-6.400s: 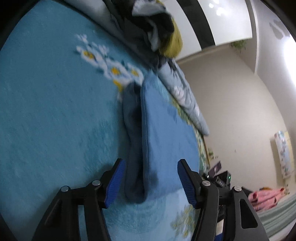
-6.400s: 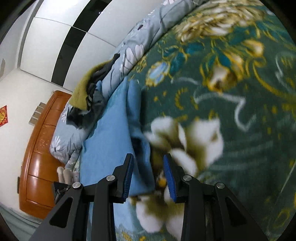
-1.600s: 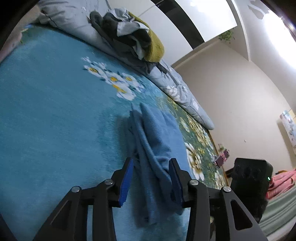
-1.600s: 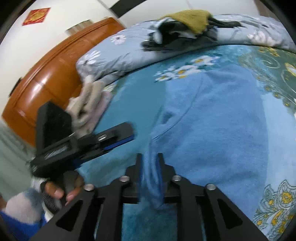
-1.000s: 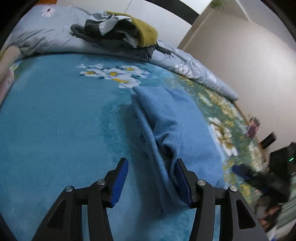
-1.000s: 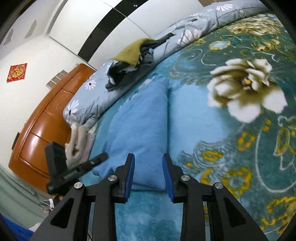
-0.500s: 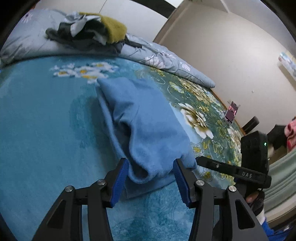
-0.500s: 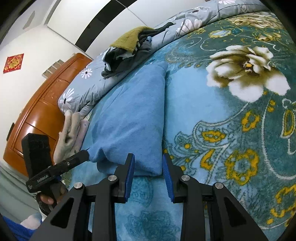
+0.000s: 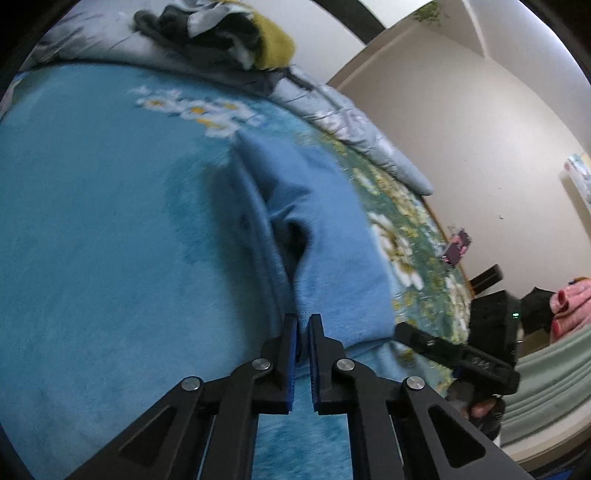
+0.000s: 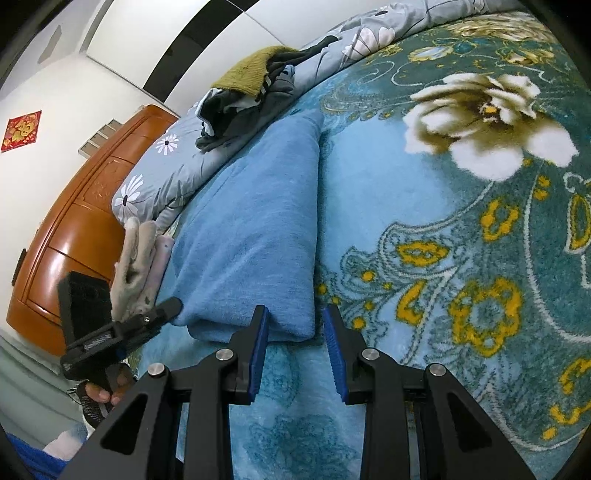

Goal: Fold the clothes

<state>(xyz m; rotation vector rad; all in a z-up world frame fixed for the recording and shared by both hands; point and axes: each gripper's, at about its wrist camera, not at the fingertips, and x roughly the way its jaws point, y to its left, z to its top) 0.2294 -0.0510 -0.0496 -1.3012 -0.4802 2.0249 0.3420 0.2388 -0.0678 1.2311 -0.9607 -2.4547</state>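
Folded soft blue fleece garment [image 10: 255,236] lies lengthwise on teal floral bed blanket [image 10: 461,258]. Left hand-held gripper [image 9: 303,325] pinched tight on garment's near left edge. Right hand-held gripper [image 10: 295,314] partly open, straddling near right corner, pads not pressing. Bare blanket both sides of garment; heap of dark and mustard clothes [image 10: 251,88] beyond far end.

The near edge of the blue garment [image 9: 325,258] vanishes between the pads of the left hand-held gripper [image 9: 303,325], so how much cloth is pinched there cannot be told. The heap of clothes [image 9: 229,26] runs off the top edge, motion-blurred, its pieces indistinguishable. The small purple object [image 9: 457,248] beyond the bed is too tiny to identify
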